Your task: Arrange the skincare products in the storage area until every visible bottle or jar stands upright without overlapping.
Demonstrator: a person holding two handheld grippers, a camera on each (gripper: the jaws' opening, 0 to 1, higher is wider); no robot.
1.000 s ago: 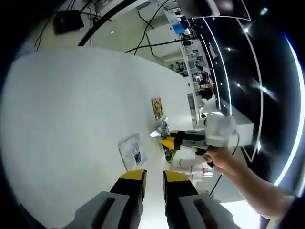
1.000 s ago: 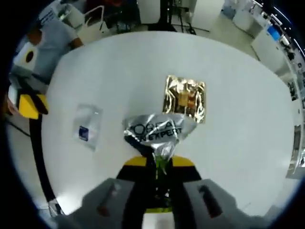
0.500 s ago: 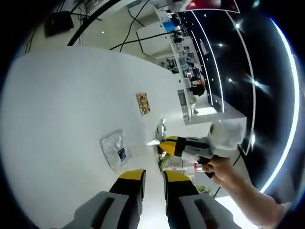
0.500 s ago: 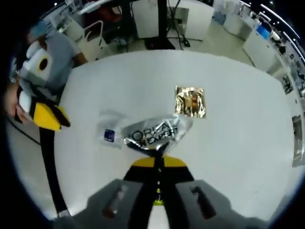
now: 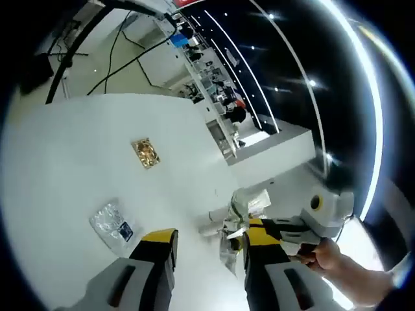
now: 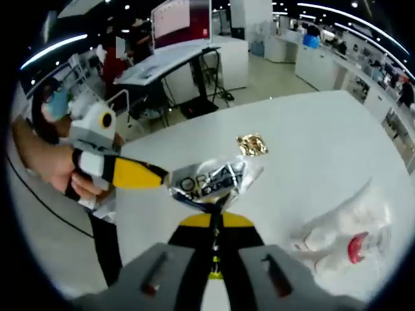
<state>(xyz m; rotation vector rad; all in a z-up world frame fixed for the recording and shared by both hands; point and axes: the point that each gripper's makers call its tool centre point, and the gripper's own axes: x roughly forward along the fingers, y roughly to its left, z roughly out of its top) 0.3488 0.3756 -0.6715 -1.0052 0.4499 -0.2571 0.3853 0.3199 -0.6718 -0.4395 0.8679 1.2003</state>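
White table [image 5: 78, 162] is taking up most of both views; right gripper [image 6: 214, 223] is sitting with jaws pinched tight on a silver sachet [image 6: 211, 181], lettering reading "L'ORÉAL ... EXPERT", held up over the tabletop; left gripper [image 5: 201, 243] is hovering with jaws parted, gripping nothing; right gripper view is also showing a clear bag of white items with a red cap [image 6: 347, 236]; left gripper view is showing a clear sachet with blue label [image 5: 113, 227], text unreadable; gold sachet [image 5: 145, 152] is lying flat further off.

Both cams above white table [image 5: 78, 168], facing.
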